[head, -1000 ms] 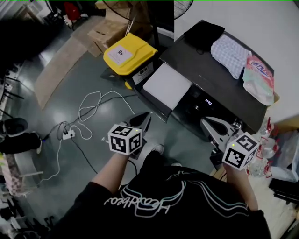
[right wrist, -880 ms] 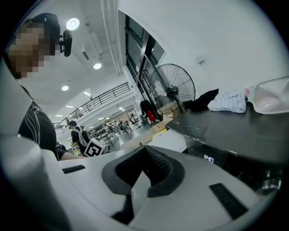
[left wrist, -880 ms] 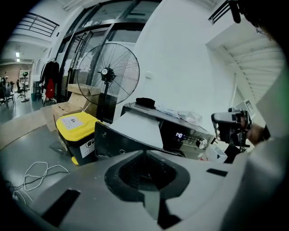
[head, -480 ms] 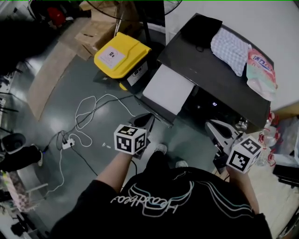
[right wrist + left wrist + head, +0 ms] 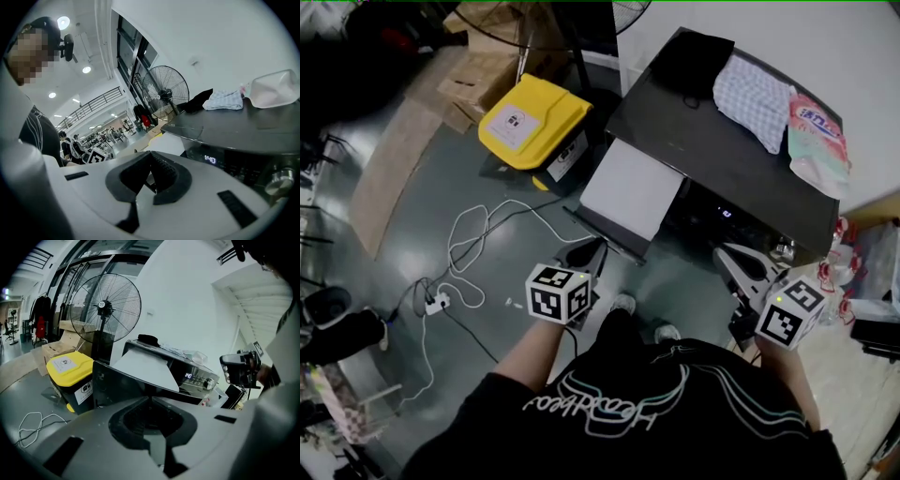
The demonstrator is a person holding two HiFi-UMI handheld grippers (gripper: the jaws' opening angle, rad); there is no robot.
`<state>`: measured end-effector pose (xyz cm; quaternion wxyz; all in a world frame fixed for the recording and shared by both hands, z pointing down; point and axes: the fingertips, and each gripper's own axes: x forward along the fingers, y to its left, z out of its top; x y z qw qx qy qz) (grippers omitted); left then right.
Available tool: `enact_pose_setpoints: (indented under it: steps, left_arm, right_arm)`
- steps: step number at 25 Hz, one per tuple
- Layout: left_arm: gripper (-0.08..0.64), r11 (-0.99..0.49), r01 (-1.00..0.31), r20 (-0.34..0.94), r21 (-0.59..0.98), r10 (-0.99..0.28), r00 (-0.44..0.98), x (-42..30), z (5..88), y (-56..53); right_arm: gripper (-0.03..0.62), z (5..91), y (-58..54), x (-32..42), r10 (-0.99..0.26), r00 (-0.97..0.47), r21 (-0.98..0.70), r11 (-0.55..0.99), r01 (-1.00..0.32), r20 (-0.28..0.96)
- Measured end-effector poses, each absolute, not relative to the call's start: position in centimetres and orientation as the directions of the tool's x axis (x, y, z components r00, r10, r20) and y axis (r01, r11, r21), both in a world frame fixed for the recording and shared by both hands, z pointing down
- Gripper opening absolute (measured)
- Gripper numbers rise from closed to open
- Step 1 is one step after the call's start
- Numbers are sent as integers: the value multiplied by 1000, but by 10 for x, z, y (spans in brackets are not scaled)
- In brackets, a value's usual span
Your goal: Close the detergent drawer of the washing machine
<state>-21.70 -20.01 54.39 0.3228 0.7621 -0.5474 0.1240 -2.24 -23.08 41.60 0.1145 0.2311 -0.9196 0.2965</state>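
Jutting from the washer's (image 5: 727,159) front toward the person, the drawer (image 5: 630,190) is still standing pulled out, as a second ago. Its flat white top is facing up behind a dark front panel. Both grippers are hanging short of it, touching nothing. The left gripper (image 5: 592,250) is now sitting a touch lower in the head view, jaws pressed together and empty. The right gripper (image 5: 727,258) is hovering near the washer's display, jaws likewise closed on nothing. A yellow bin (image 5: 532,120) is sitting beside the drawer.
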Motion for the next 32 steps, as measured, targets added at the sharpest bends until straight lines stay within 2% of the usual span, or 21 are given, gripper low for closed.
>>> enact_pose_setpoints:
  steps: [32]
  left_arm:
    - [21,-235,-909,532,344,-749,395,-217,533,-240]
  right_arm:
    - [28,419,-241,-15,-429,-830,-505,659,-557,355]
